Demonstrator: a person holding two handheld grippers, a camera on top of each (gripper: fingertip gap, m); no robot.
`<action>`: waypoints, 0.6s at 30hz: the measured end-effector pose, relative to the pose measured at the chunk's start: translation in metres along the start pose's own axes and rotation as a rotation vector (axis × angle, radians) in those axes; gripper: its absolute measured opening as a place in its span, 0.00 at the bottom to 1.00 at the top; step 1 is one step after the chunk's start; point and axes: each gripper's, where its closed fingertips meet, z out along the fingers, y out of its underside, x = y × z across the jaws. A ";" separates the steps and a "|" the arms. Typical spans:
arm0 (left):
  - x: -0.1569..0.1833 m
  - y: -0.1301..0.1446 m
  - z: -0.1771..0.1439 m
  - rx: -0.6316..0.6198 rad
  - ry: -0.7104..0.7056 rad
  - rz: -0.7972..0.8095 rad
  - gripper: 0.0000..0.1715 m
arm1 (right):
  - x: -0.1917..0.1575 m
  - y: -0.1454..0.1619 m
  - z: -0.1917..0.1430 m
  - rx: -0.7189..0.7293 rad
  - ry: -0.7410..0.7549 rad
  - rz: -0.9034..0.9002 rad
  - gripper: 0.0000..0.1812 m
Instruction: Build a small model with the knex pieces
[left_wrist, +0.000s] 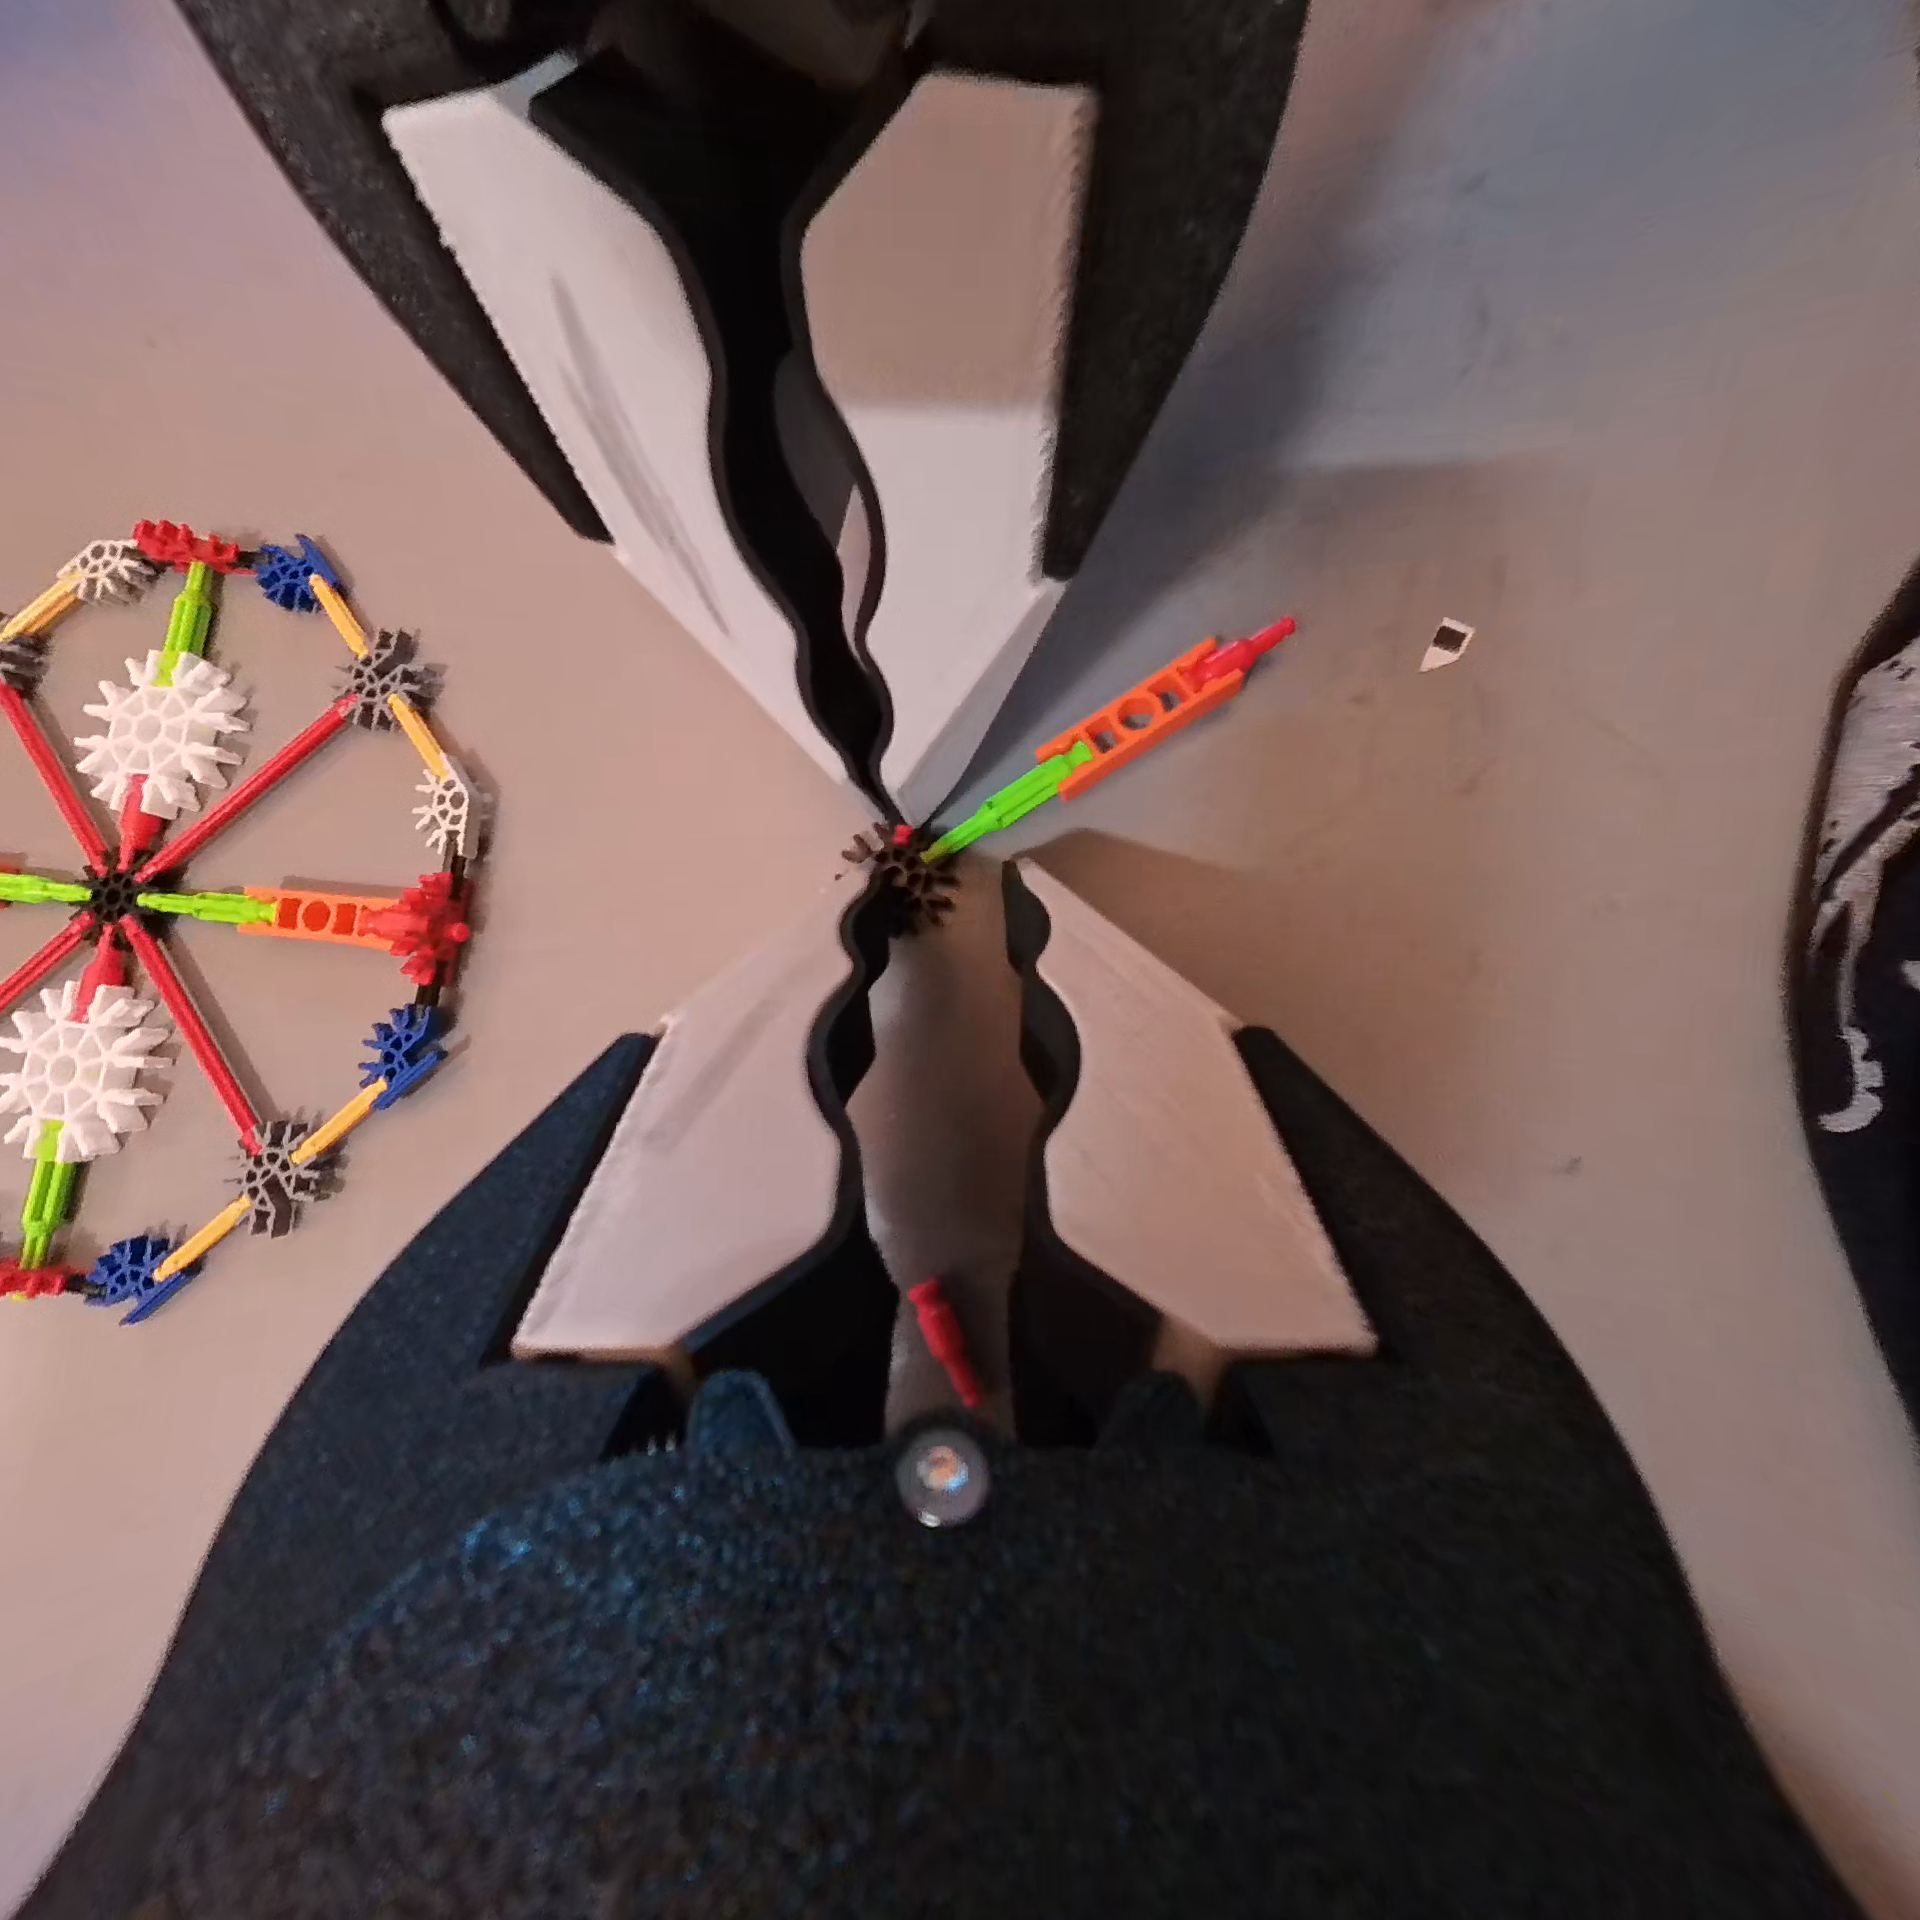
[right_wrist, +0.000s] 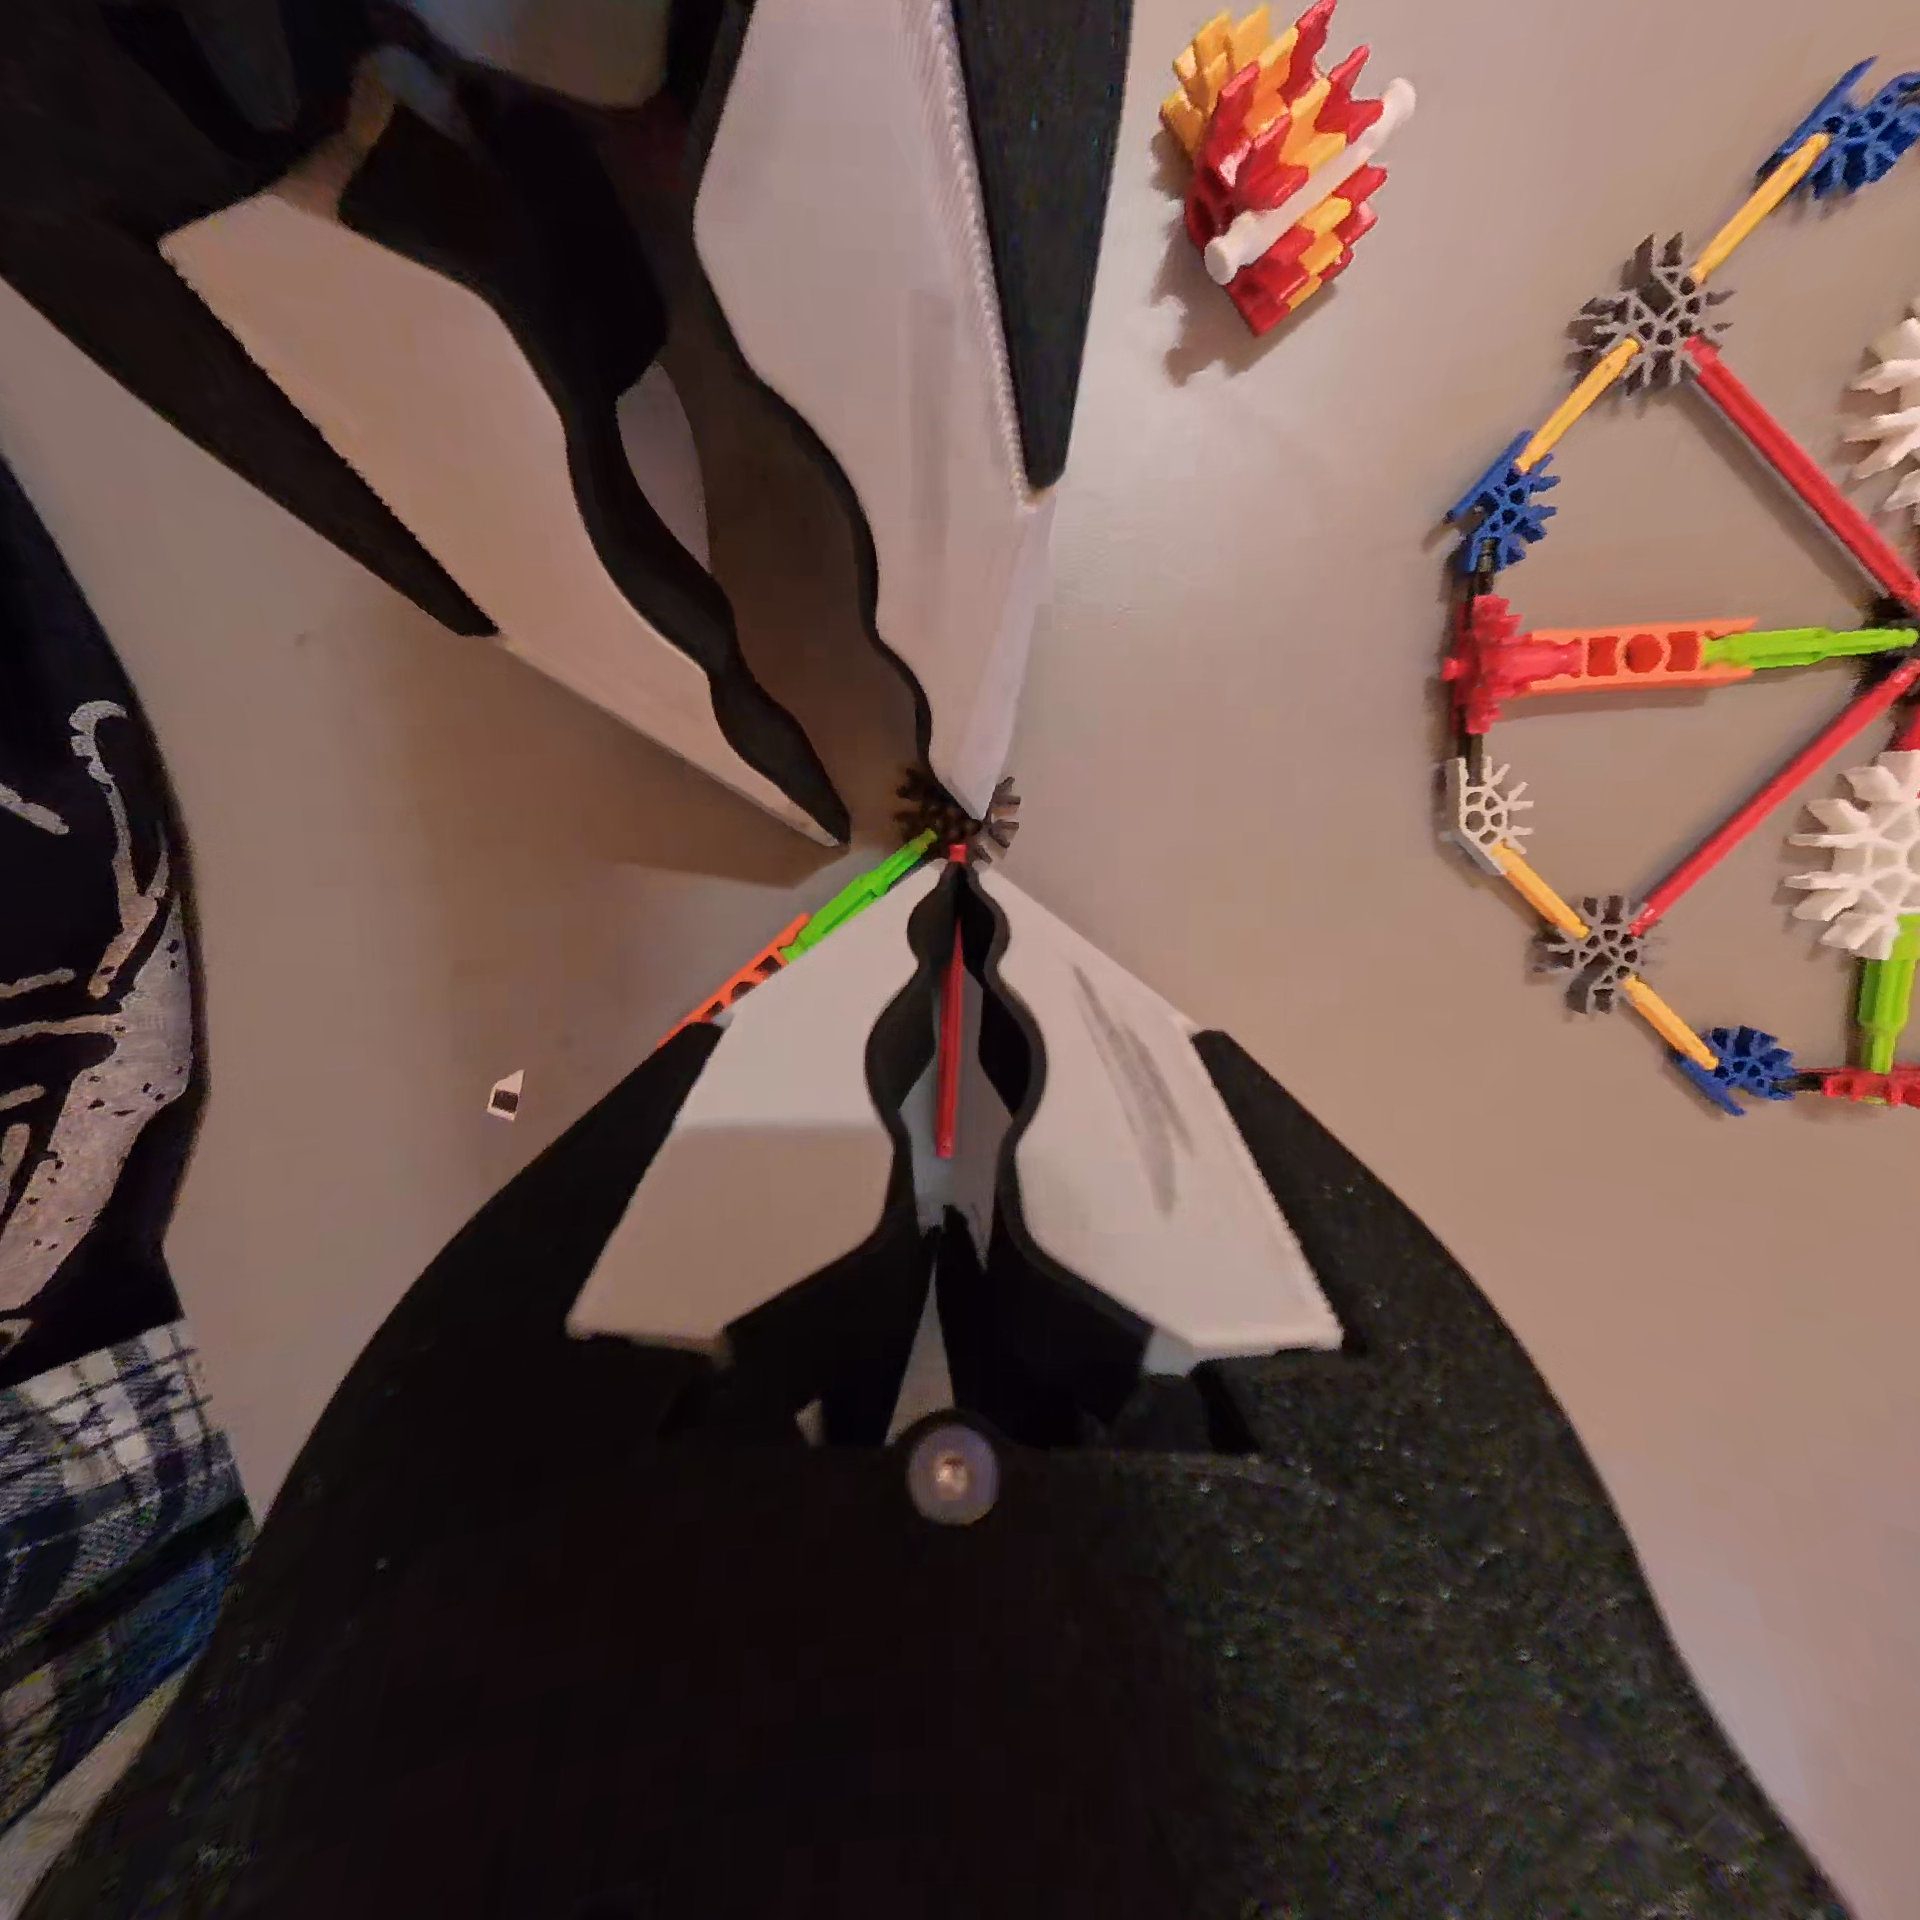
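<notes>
Two hand-held grippers meet tip to tip over a pale tabletop (left_wrist: 1351, 1039).

The left gripper (left_wrist: 940, 883) has its 2 fingers spread apart, a clear gap between them. Its left fingertip touches a black snowflake-shaped connector (left_wrist: 914, 883); its right fingertip stands just beside the connector, and contact there cannot be told. A short red piece (left_wrist: 943, 1340) lies deep in the gap between the fingers, near the gripper's body.

The right gripper (right_wrist: 958, 873) has its fingers drawn close together, pinching a thin red rod (right_wrist: 948, 1039) that runs lengthwise between them; the rod's far end meets the black connector at the fingertips.

From the connector, a green rod (left_wrist: 992, 821) runs ahead and to the right of the left gripper into an orange piece (left_wrist: 1143, 717) capped by a red rod end (left_wrist: 1252, 646).

Far to the left gripper's left lies a flat wheel-shaped assembly (left_wrist: 208, 914): red and green spokes, a rim of yellow rods with blue, grey, red and white connectors, and white snowflake pieces on the spokes.

Ahead and to the right of the right gripper lies a stack of red and yellow connectors on a white rod (right_wrist: 1283, 171).

A small paper scrap (left_wrist: 1446, 642) lies beyond the orange piece.
</notes>
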 end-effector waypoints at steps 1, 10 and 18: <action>0.000 0.000 0.000 0.001 0.001 0.000 0.12 | 0.000 0.000 0.000 -0.024 0.001 -0.010 0.00; -0.002 0.001 -0.001 0.001 -0.002 0.012 0.11 | 0.000 -0.001 0.000 -0.138 -0.139 -0.001 0.00; -0.004 0.003 -0.002 0.002 -0.014 0.008 0.12 | 0.003 -0.006 0.001 0.035 -0.166 0.165 0.00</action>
